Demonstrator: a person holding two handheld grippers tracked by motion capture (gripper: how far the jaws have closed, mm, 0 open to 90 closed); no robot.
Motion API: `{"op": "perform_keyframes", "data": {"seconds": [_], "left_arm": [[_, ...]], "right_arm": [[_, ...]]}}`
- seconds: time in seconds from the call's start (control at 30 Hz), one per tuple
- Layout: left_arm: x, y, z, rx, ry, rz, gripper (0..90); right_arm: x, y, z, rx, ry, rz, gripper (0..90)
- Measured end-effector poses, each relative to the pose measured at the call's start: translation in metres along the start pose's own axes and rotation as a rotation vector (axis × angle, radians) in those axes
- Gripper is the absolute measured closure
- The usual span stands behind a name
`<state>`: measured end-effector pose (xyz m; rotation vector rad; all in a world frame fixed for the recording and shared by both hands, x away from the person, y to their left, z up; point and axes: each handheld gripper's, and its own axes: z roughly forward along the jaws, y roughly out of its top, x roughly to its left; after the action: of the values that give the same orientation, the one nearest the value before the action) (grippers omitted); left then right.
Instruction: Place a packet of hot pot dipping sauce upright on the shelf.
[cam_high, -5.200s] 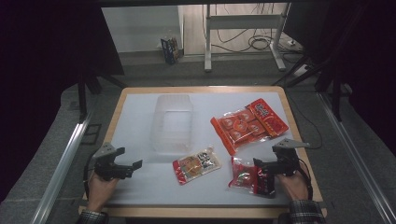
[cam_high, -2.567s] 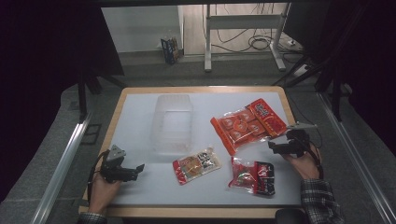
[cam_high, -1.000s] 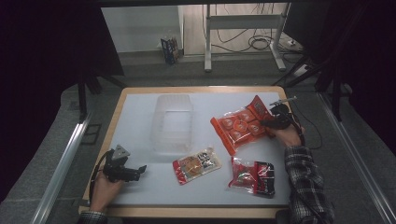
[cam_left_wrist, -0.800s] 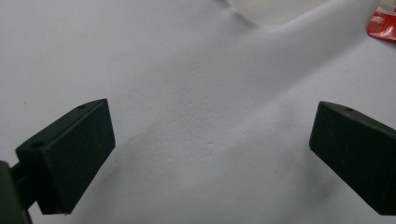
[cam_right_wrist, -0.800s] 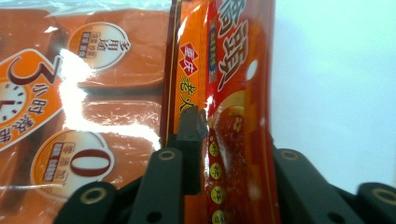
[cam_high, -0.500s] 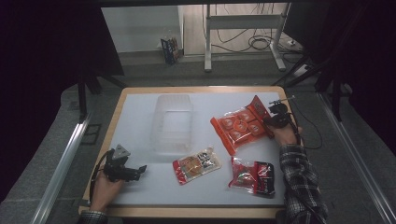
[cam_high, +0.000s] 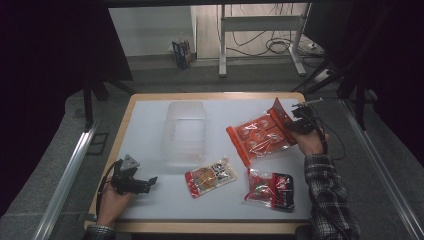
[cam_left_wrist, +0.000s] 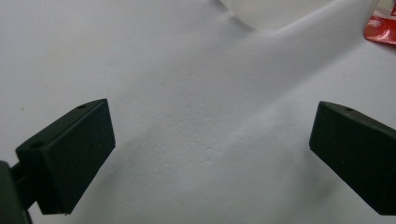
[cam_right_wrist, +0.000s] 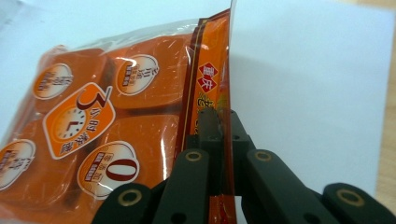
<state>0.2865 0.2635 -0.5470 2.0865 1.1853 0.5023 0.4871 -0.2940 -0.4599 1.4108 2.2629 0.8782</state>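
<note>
- On the right side of the white table (cam_high: 150, 125), seen in the high view, the right gripper (cam_high: 296, 125) pinches the edge of the large orange snack bag (cam_high: 260, 137). The pinched end is tipped up off the surface while the bag's other end rests on the table, just right of the clear plastic container (cam_high: 185, 131).
- Nearer the person lie a small snack packet (cam_high: 211, 176) and a red packet (cam_high: 270, 187), apart from each other and from the orange bag.
- The left gripper (cam_high: 142, 182) rests low at the near left, over bare table, holding nothing.
- In the left gripper view the jaws stand spread wide over the table surface, with a corner of the clear plastic container (cam_left_wrist: 275, 11) and a sliver of a red wrapper at the top edge.
- In the right gripper view the jaws are pressed together on the seam strip of the large orange snack bag (cam_right_wrist: 93, 116), which hangs to the left of the grip.
- My judgement: the step in hand is lifting the bag, probably toward the container. The grip sits on thin film, so a slow, level lift matters; jerking could let the seam slip. Clear the table with the trailing end before swinging left, and lower the loose end into the container first.
</note>
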Motion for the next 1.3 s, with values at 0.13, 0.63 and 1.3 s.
{"op": "perform_keyframes", "data": {"seconds": [0.13,0.63,1.3], "left_arm": [[0.000,0.000,-0.002,-0.028,-0.025,-0.006,0.3],[0.000,0.001,-0.004,-0.061,-0.058,-0.005,0.0],[0.000,0.002,-0.003,-0.075,-0.101,-0.007,0.0]], "right_arm": [[0.010,0.009,-0.019,-0.049,-0.005,-0.051,88.7],[0.051,0.040,-0.067,-0.166,0.076,-0.115,88.7],[0.138,0.092,-0.096,-0.174,0.147,-0.297,88.8]]}}
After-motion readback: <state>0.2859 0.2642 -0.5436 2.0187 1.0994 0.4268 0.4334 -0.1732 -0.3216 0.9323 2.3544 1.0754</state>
